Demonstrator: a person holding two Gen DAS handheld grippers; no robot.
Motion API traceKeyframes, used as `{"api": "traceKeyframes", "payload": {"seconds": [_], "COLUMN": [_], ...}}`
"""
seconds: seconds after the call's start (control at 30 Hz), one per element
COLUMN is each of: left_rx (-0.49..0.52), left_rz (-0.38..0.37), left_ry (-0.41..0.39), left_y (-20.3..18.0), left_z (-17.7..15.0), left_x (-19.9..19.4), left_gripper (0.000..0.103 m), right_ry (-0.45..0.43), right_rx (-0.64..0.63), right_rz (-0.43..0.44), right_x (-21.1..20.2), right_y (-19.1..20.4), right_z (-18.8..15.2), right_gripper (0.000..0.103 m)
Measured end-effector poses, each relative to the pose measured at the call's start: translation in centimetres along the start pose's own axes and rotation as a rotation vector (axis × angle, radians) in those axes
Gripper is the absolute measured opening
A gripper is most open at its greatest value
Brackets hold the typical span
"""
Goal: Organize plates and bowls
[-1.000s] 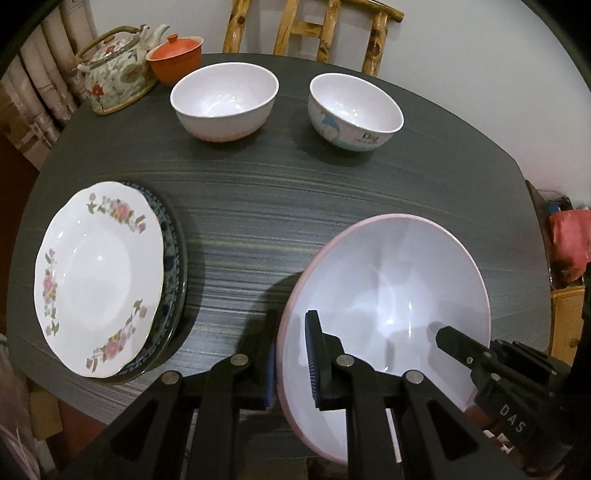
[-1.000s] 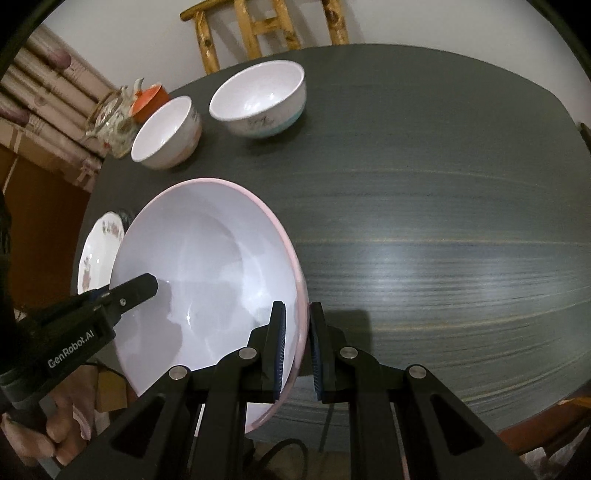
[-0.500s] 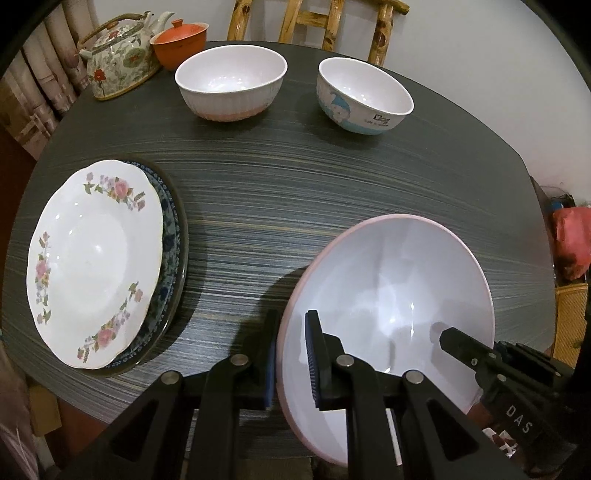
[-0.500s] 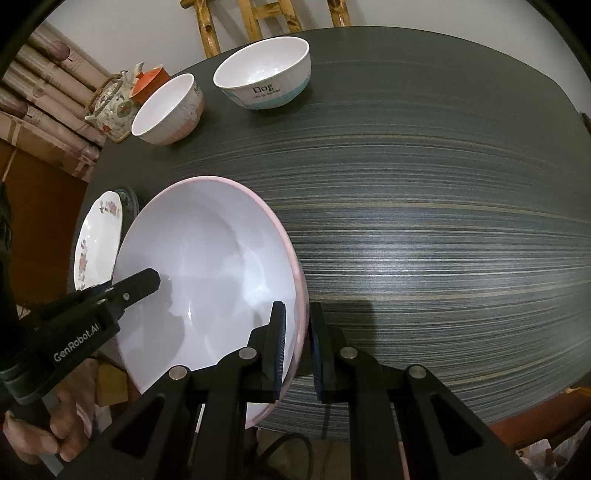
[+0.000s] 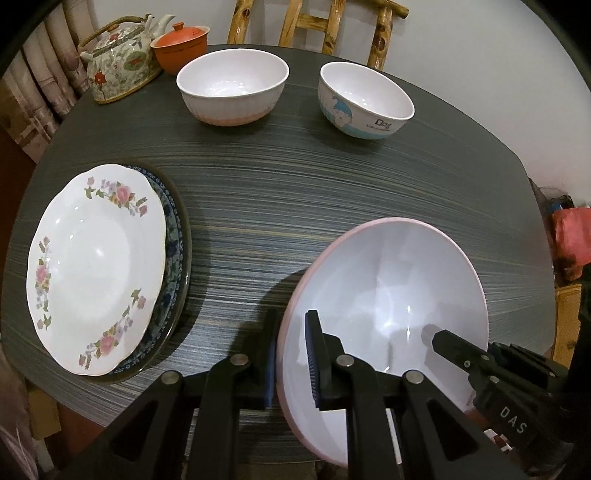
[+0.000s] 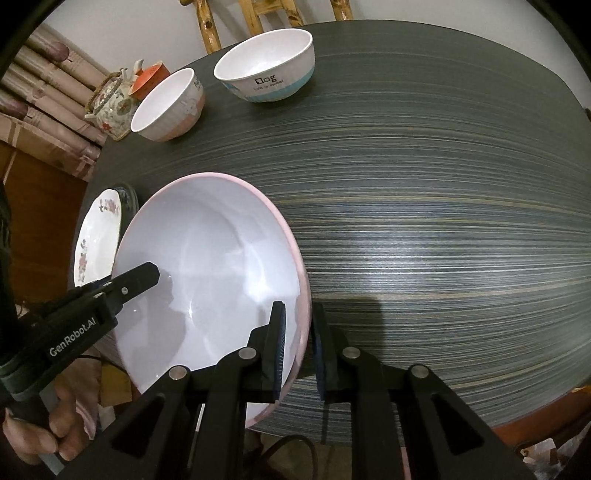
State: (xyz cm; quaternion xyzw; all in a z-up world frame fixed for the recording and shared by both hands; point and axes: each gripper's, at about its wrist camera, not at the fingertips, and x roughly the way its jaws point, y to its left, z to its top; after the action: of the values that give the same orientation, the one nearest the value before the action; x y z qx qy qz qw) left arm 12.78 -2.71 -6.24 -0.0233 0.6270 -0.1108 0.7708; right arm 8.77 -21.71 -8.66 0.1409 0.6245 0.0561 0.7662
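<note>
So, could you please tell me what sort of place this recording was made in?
Most likely a home dining area. A dark wood-grain dining table has a wooden chair pushed up to its far side, and household crockery sits on it: a floral teapot and a flowered plate.

Large pink-rimmed bowl [image 5: 388, 295]: smooth, glossy, looks like melamine or glazed ware, with bright highlights inside. Floral plate [image 5: 96, 266]: glossy white glazed ceramic over a dark blue patterned plate [image 5: 177, 251], also glazed. Two small bowls [image 5: 232, 88] [image 5: 365, 99]: shiny, the first ribbed outside. Table [image 5: 295, 184]: matt, dark, streaked wood-grain laminate. Teapot [image 5: 118, 59]: glazed ceramic. Chair [image 5: 314, 22]: varnished knotty wood. Gripper fingers [image 5: 317, 365]: matt black plastic with ridged pads and metal rivets.
</note>
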Motion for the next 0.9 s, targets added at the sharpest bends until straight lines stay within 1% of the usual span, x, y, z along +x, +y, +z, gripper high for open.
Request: {"api": "traceKeyframes", "payload": {"seconds": [0.13, 0.37, 0.73, 0.9], "left_rx": [-0.004, -0.011, -0.013, -0.014], "left_rz": [-0.008, -0.032, -0.038, -0.038], "left_ry": [-0.003, -0.03, -0.065, -0.075], "left_y": [0.0, 0.4, 0.5, 0.5], "left_z": [0.0, 0.2, 1.5, 3.0], "left_x": [-0.2, -1.5, -3.3, -3.7], "left_gripper": [0.014, 0.014, 0.014, 0.015], "right_ry": [-0.003, -0.038, -0.077, -0.088], "right_rx": [0.008, 0.004, -0.028, -0.037], "right_rz": [0.008, 0.014, 0.004, -0.002], "right_x": [-0.1, -1.1, -2.7, -3.4], "right_y": [-0.2, 0.0, 0.3, 0.0], "right_z": [0.0, 0.4, 1.7, 2.5], "right_gripper": [0.018, 0.025, 0.025, 0.025]}}
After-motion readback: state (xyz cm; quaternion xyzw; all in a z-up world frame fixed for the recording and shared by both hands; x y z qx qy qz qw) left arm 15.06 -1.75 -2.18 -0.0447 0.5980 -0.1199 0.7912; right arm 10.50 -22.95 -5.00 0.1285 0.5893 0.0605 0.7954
